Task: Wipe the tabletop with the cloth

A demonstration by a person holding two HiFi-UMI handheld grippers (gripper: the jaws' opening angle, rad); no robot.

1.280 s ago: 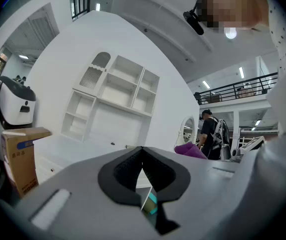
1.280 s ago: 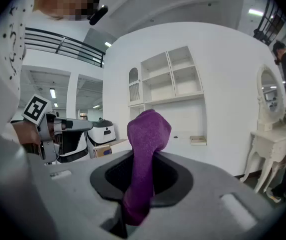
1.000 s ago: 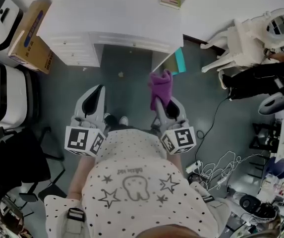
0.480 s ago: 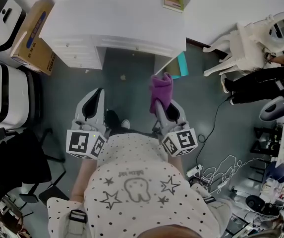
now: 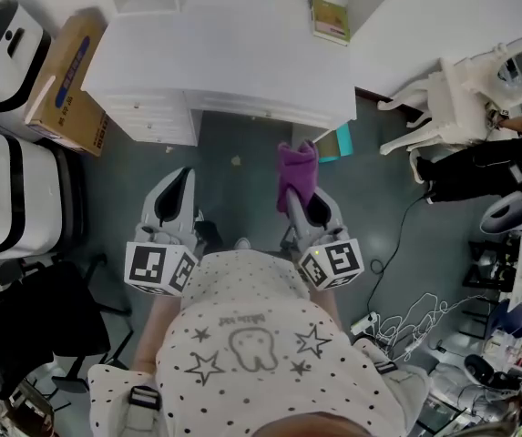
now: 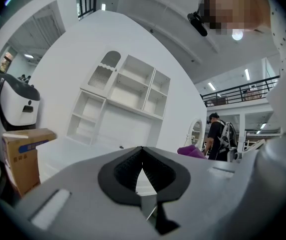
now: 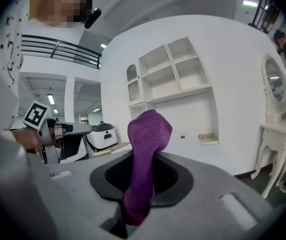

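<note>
My right gripper (image 7: 143, 156) clamps an upright purple fuzzy cloth (image 7: 148, 129). My left gripper (image 6: 142, 154) seems closed on nothing. The white flat tabletop (image 5: 242, 53) lies ahead.

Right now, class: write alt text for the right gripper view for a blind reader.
The right tongs are shut on a purple cloth standing up between them. Behind is a white desk with shelves and a small book.

White desk (image 5: 242, 53) nearer, purple cloth (image 5: 295, 169) closer to its edge
</note>
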